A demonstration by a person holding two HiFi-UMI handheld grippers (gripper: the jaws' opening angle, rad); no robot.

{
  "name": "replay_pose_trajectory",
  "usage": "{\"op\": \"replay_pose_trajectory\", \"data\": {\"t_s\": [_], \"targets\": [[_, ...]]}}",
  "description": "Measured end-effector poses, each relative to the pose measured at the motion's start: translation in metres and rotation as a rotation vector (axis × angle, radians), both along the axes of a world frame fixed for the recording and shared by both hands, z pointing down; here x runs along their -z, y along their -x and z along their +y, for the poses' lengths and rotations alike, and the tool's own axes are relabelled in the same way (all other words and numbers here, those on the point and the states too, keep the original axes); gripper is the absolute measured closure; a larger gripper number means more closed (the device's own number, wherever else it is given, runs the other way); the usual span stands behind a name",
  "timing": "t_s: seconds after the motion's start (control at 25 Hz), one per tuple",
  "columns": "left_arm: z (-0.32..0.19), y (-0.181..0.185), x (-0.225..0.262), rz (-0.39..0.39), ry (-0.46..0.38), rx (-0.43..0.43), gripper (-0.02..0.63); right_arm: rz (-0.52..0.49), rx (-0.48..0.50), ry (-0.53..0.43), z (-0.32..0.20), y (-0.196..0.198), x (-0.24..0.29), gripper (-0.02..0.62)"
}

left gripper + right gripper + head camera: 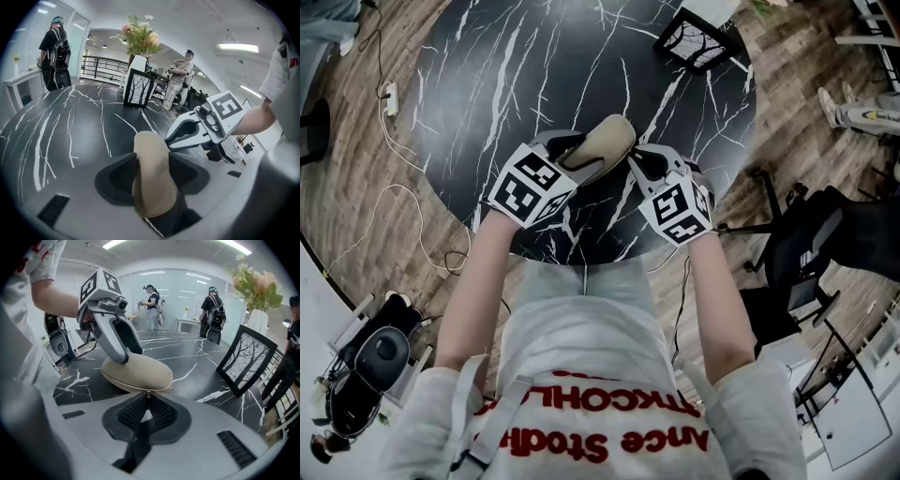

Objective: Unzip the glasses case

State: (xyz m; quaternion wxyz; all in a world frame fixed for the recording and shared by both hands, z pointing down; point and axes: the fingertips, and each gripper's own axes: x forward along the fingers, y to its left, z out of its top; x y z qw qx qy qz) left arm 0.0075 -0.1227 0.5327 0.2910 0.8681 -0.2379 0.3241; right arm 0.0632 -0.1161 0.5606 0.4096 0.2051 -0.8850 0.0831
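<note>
Clamping the glasses case by its two broad sides, the left gripper has its jaws set wide with both pads pressed on the tan shell, which sticks out past the tips. The right gripper is the opposite story. Its jaws are pulled in narrow, with the tips meeting on the little metal zip pull at the case's near rim. That looks like a proper pinch rather than a near miss. The case sits between the two grippers at the near edge of the black marble-look table. Can't tell whether it rests on the top or is held just off it.

Progress-wise, this is basically the starting line. The seam along the side facing the right gripper looks shut all the way, with no gap and no lining showing. So the grab on the pull looks done, and the whole run of the zip around the shell is left to do. The left gripper would need to keep the case firm while the right one drags the pull along.

As for writing, there's nothing readable on the case and no logo showing. The cubes on the grippers carry only black-and-white square markers. The person's shirt has red lettering, upside down in the head view, and it doesn't read cleanly. Farther out on the table stands a dark picture frame with a bare-branch drawing and no text.
</note>
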Motion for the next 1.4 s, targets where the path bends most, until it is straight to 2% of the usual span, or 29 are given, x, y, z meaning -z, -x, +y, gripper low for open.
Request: {"op": "replay_pose_trajectory", "data": {"t_s": [0.36,0.56,0.72,0.88,0.96,1.12,1.24,1.4], "targets": [[0.000,0.000,0.000,0.007,-0.001,0.017,0.388,-0.032,0.034,0.026,0.038,0.030,0.003,0.563],[0.000,0.001,0.000,0.013,0.001,0.025,0.388,-0.057,0.071,0.052,0.070,0.065,0.002,0.566],[-0.001,0.000,0.000,0.019,-0.002,0.027,0.388,-0.096,0.016,0.086,0.082,0.084,-0.001,0.568],[-0.002,0.002,0.001,0.023,-0.012,0.043,0.388,-0.125,0.067,0.087,0.090,0.103,0.002,0.568],[0.000,0.002,0.002,0.016,-0.027,0.038,0.388,-0.137,0.036,0.105,0.088,0.096,0.004,0.568],[0.005,0.017,0.004,0.014,-0.052,0.056,0.393,-0.103,-0.079,0.087,0.070,0.055,0.008,0.566],[0.009,0.032,0.003,0.037,-0.020,0.109,0.393,-0.072,-0.135,0.057,0.053,0.038,0.012,0.566],[0.023,0.036,-0.002,0.048,0.048,0.134,0.419,-0.073,-0.165,0.029,0.035,0.042,0.017,0.566]]}}
